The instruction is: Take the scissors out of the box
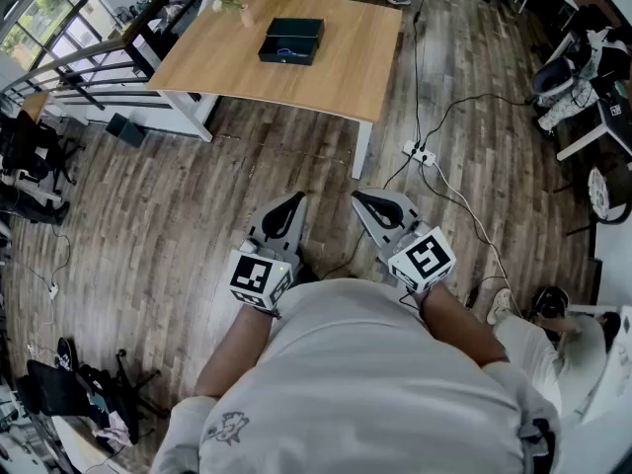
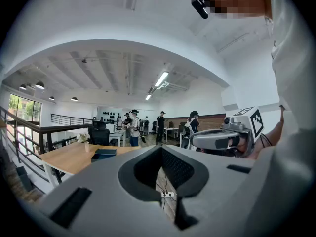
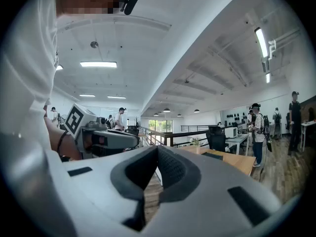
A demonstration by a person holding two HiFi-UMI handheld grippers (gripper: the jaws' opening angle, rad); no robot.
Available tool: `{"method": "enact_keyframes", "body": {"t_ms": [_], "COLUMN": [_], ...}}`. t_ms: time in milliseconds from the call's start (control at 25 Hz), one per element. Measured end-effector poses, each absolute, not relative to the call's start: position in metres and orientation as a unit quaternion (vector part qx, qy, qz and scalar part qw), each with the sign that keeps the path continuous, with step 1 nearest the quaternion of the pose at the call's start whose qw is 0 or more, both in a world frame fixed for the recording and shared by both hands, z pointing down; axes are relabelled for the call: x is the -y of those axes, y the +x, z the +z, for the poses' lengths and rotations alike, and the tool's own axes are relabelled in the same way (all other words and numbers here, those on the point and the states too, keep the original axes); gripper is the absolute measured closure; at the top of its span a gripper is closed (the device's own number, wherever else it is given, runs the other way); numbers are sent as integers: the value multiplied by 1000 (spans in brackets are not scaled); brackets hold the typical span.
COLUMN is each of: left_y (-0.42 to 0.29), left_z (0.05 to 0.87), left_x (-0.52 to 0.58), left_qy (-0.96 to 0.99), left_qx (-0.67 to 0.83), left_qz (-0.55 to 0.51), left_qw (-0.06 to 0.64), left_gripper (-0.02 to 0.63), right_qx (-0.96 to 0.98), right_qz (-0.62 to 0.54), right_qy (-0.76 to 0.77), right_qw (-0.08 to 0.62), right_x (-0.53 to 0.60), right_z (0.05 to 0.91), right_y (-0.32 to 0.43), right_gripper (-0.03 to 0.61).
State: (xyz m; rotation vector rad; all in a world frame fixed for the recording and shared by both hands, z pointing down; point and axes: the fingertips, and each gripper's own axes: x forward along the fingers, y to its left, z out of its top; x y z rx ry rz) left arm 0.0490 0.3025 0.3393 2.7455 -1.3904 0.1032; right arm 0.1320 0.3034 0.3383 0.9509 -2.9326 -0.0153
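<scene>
Open wooden floor (image 1: 197,215) lies between the person and the far table (image 1: 336,77). A power strip (image 1: 420,152) and cables (image 1: 464,205) lie by the table's right leg. The tabletop is bare near and right of the dark box (image 1: 292,40), and a small vase (image 1: 244,13) stands far left of it. A railing (image 1: 89,62) bounds the left side.

Person in a pale grey short-sleeved T-shirt (image 1: 365,363) with a small line-drawn print (image 1: 225,428) near the left shoulder and a small black camera (image 2: 199,7) mounted at the head. Left gripper (image 1: 294,201) and right gripper (image 1: 361,198): light grey moulded shells whose fingers (image 2: 180,169) are lined with black ribbed padding, each carrying at its rear a white cube (image 1: 259,276) printed with black square markers. A thin dark cable (image 2: 265,139) runs at the right wrist, and a thin dark loop (image 3: 61,143) circles the left.
</scene>
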Motion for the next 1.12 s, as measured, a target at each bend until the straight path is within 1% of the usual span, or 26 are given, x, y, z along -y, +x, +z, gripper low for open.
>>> {"method": "enact_keyframes", "body": {"t_ms": [640,1000,1120], "left_y": [33,15,5], "left_z": [348,358,362], "left_x": [-281,-260,-248], "left_qy": [891,888,887], "left_qx": [450,455,457], "left_qz": [42,39,37], "left_qw": [43,50,53], "left_gripper": [609,609,609], "right_qx": [943,940,940], "right_qz": [-10,-6,-4], "right_qy": [332,338,338], "right_qw": [27,41,45], "right_x": [-277,-252,-239], "right_z": [342,356,361], "right_y": [125,113,105], "right_gripper": [572,437,408]}}
